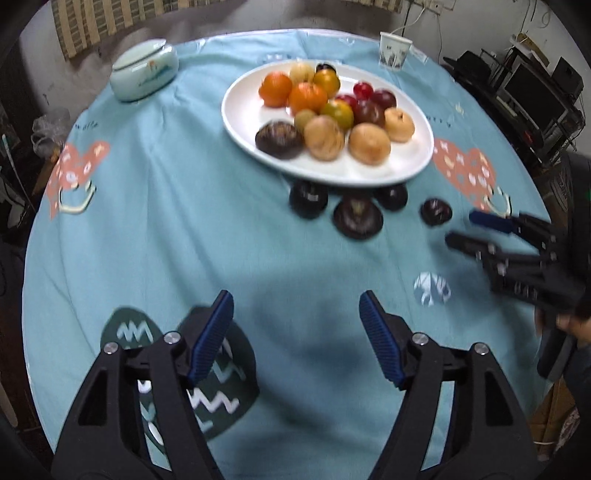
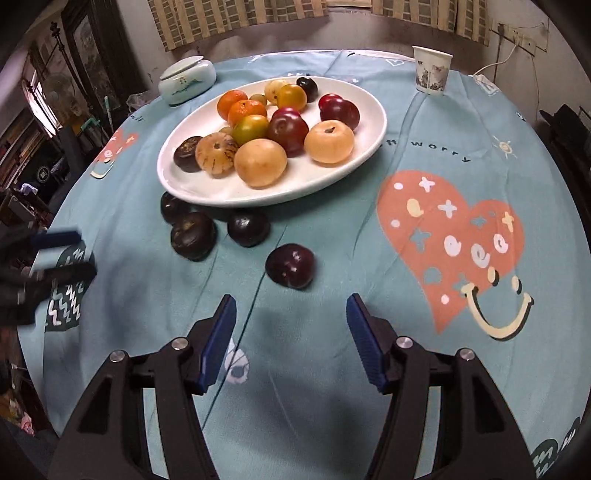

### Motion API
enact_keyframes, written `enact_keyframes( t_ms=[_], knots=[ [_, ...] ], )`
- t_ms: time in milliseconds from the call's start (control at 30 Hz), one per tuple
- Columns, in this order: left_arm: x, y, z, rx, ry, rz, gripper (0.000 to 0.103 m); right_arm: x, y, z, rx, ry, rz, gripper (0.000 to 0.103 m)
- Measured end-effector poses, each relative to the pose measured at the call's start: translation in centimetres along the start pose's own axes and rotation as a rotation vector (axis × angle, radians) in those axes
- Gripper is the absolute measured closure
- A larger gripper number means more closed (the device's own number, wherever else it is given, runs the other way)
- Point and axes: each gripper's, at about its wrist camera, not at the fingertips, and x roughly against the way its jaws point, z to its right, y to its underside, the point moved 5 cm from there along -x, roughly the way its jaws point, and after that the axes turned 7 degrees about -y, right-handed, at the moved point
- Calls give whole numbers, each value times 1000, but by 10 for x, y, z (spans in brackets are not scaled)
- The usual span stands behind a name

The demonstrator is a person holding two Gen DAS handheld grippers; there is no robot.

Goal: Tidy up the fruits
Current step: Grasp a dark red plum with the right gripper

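While both claws gape empty, blue tablecloth [image 2: 332,229] bears plate [image 2: 373,122]; curtains [image 2: 236,18] behind.

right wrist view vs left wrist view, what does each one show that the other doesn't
Only the right wrist view shows the "off worry" lettering on the cloth. Only the left wrist view shows the black shelving with electronics at the far right. Both show the white plate of fruit, four dark fruits on the cloth, the paper cup, the lidded ceramic jar, and both grippers open.
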Motion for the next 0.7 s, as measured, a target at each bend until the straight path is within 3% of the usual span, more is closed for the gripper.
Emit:
enact_keyframes(
  t_ms=[200,333,567,700],
  knots=[
    [8,4,-3,26,-9,9,31,-24,-11,2,22,22,-45,50],
    [9,-1,3,45,-13,16,31,-28,-14,-1,61,1,-65,72],
    [-11,-30,37,79,-16,40,31,-5,-7,2,23,-72,-34,72],
    [-31,-43,53,94,-19,19,40,3,-1,5,22,-82,-34,72]
  ],
)
